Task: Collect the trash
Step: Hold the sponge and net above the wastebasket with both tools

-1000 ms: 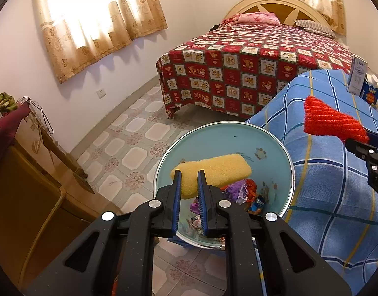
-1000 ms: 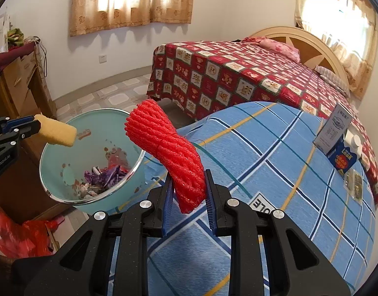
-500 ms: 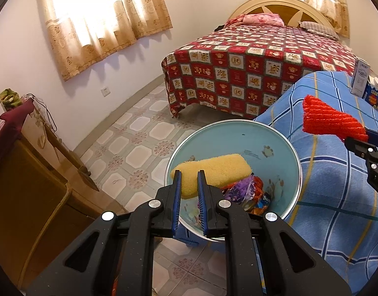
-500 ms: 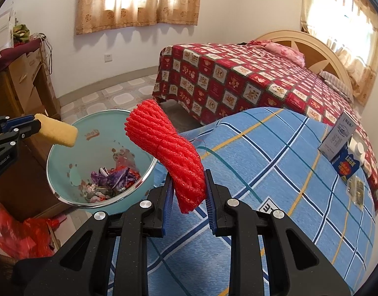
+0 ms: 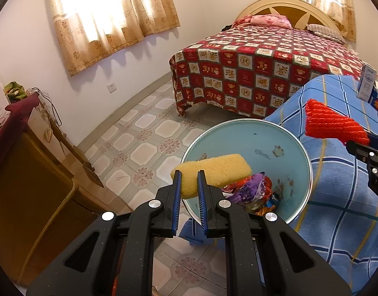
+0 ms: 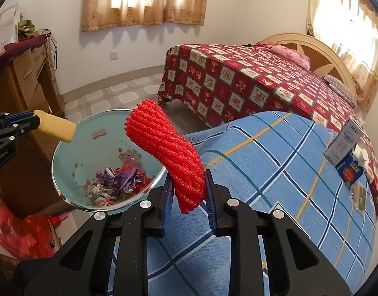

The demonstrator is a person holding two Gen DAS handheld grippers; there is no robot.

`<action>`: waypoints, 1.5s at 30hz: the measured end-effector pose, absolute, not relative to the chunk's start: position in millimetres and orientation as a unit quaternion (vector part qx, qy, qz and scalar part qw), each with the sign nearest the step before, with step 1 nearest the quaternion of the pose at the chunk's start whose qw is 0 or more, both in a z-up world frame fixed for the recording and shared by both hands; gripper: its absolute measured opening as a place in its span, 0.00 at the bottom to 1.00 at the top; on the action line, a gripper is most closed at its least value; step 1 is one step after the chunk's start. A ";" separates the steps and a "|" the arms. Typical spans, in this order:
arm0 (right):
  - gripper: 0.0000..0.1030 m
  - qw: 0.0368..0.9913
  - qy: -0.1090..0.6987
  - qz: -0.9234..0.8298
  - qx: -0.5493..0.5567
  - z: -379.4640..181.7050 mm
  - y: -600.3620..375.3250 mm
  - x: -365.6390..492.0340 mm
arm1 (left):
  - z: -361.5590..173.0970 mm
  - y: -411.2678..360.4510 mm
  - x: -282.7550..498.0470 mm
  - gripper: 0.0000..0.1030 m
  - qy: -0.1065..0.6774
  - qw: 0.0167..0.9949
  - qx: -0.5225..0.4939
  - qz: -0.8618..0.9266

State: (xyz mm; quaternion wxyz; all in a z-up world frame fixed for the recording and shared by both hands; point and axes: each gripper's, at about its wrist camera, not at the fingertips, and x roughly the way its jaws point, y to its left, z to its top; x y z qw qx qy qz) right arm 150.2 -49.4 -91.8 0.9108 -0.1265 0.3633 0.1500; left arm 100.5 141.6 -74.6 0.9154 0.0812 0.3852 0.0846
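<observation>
A: So, which step is this?

B: Carrying, I'd say, with the drop due next. The left gripper (image 5: 189,185) is pinching one end of a yellow sponge (image 5: 213,170), and the free end hangs out over the open mouth of the pale blue trash bin (image 5: 282,145). The right gripper (image 6: 189,190) is clamped on the lower end of a red foam net (image 6: 164,145), the kind fruit comes wrapped in.

A: Where does the net sit relative to the bin?

B: From the right wrist view its top leans toward the rim, but the pinched end looks to be over the blue plaid cover (image 6: 275,160) just beside the bin, not over the opening. The bin stands on the floor against that cover, with crumpled wrappers (image 6: 119,180) already at the bottom.

A: Then the sponge goes first?

B: Probably. The gripped end seems near the rim's near edge, so I'd nudge it a little farther in before spreading the jaws, otherwise it could tip back onto the tiled floor (image 5: 149,133). The net needs a sideways carry toward the bin's centre before release; it's light and springy, so it may cling to a pad or bounce off the rim.

A: Anything left after that?

B: A few small boxes (image 6: 346,155) stand at the far end of the cover. Whether they count as trash I can't tell.
</observation>
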 end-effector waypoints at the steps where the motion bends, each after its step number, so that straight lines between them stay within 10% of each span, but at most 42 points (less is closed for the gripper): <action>1: 0.24 0.910 0.363 0.152 -0.128 -91.4 -47.3 150.6 | -74.7 142.8 100.1 0.13 0.385 0.915 0.081 0.086; 45: 0.24 0.900 0.365 0.177 -0.159 -96.4 -6.2 164.7 | -83.3 164.3 118.9 0.13 0.393 0.909 0.074 0.116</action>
